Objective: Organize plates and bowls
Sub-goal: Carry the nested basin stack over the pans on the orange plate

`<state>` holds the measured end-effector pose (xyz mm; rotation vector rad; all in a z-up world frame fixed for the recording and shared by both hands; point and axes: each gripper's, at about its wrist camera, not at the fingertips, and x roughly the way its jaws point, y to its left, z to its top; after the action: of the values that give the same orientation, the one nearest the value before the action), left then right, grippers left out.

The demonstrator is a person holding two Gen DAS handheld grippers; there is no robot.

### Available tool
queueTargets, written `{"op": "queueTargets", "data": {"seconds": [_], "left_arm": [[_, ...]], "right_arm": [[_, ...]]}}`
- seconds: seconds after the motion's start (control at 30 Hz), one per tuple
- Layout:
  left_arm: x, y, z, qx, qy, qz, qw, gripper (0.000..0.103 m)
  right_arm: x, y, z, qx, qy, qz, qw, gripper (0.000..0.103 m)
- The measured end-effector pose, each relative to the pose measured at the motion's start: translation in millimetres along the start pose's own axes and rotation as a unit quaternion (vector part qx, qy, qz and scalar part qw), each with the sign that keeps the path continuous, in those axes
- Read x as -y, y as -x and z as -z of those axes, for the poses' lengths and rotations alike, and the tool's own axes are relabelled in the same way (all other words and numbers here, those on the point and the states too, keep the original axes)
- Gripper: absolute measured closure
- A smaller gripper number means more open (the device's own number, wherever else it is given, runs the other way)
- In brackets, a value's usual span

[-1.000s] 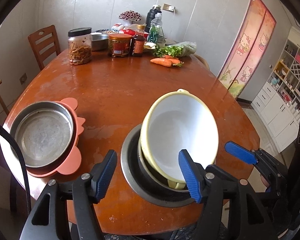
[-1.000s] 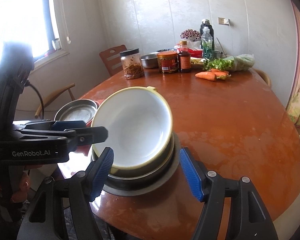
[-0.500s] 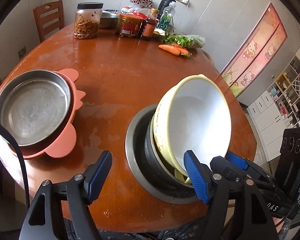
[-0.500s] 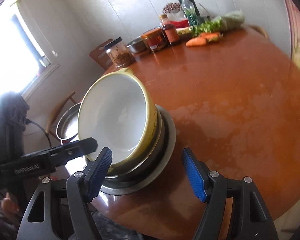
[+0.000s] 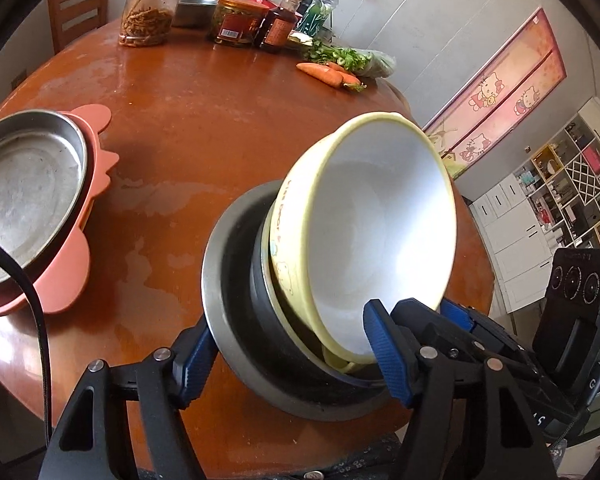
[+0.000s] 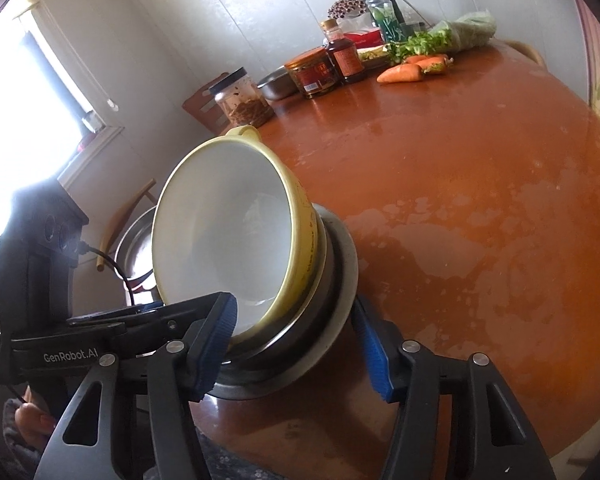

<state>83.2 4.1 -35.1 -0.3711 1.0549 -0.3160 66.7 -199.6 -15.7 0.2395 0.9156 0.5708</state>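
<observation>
Left wrist view: my left gripper point(image 5: 296, 350) is sitting spread wide at the near table edge, its blue pads point(image 5: 388, 354) bracketing the nested stack without clearly clamping it. The yellow bowl point(image 5: 376, 236) is tilting steeply, its white inside facing the camera, leaning in the dark bowl point(image 5: 276, 320), which is resting on the wide steel plate point(image 5: 220, 280). My right gripper point(image 5: 456, 316) is showing behind the right pad, close against the yellow bowl's lower rim. Further left, a steel pan point(image 5: 24, 196) is lying on the pink plate point(image 5: 80, 248) on the table point(image 5: 204, 112).

Right wrist view: my right gripper point(image 6: 296, 344) is also standing released, pads either side of the steel plate point(image 6: 346, 264). The yellow bowl point(image 6: 228, 240) is tipping toward the left gripper point(image 6: 148, 312), whose fingers are lying against its lower rim; glare is washing out that side, so contact is probable, not certain. Carrots point(image 6: 404, 72) and jars point(image 6: 316, 72) are standing well apart at the far edge.
</observation>
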Motion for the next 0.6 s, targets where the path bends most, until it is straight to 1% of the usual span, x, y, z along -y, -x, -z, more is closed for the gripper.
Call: {"op": "queueTargets", "data": {"seconds": [0.23, 0.4, 0.6], "left_arm": [[0.3, 5.9, -4.9, 0.010, -0.003, -0.003, 0.9999, 0.034], [0.1, 20.8, -8.7, 0.026, -0.007, -0.008, 0.9996, 0.034], [-7.1, 41.9, -13.5, 0.048, -0.003, -0.012, 0.9988, 0.034]], "right_arm": [[-4.5, 0.4, -5.9, 0.009, 0.013, 0.000, 1.000, 0.042], [-12.5, 3.8, -11.1, 0.015, 0.022, -0.005, 1.000, 0.042], [-32.5, 3.7, -22.1, 0.020, 0.041, -0.013, 0.999, 0.042]]}}
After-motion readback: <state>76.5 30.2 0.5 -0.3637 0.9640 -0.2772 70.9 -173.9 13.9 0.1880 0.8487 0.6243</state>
